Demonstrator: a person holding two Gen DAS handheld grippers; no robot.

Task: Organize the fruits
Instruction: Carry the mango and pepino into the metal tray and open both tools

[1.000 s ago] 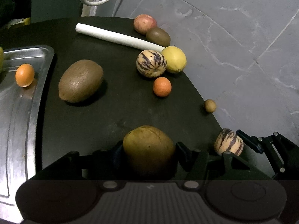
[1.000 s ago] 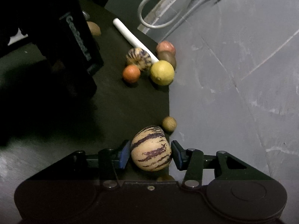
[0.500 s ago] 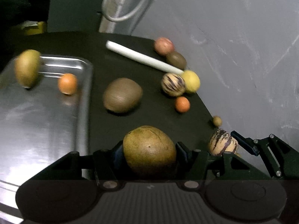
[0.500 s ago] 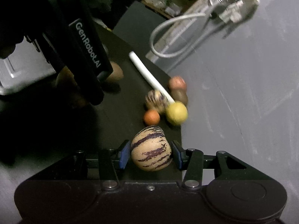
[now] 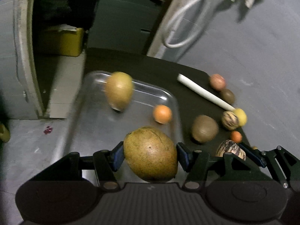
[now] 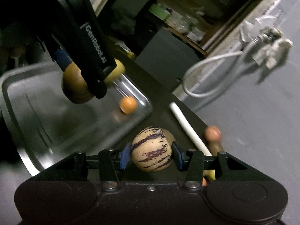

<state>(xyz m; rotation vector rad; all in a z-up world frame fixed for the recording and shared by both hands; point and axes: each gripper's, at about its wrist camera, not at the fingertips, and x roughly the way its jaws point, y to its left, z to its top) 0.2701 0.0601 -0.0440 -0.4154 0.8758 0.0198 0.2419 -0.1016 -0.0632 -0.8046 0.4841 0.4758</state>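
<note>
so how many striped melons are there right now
2. One striped melon is clamped in the right gripper; the other striped melon lies on the black mat against the lemon. The grippers may hide more.

Left gripper (image 5: 150,154): your jaws are clamped on the brown mango (image 5: 150,153), raised.
Right gripper (image 6: 151,154): yours grips the striped melon (image 6: 151,149), left gripper at 10 o'clock.

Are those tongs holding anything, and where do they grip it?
Left tongs pinch the brown-green fruit by its sides; right tongs pinch the striped melon likewise.
</note>
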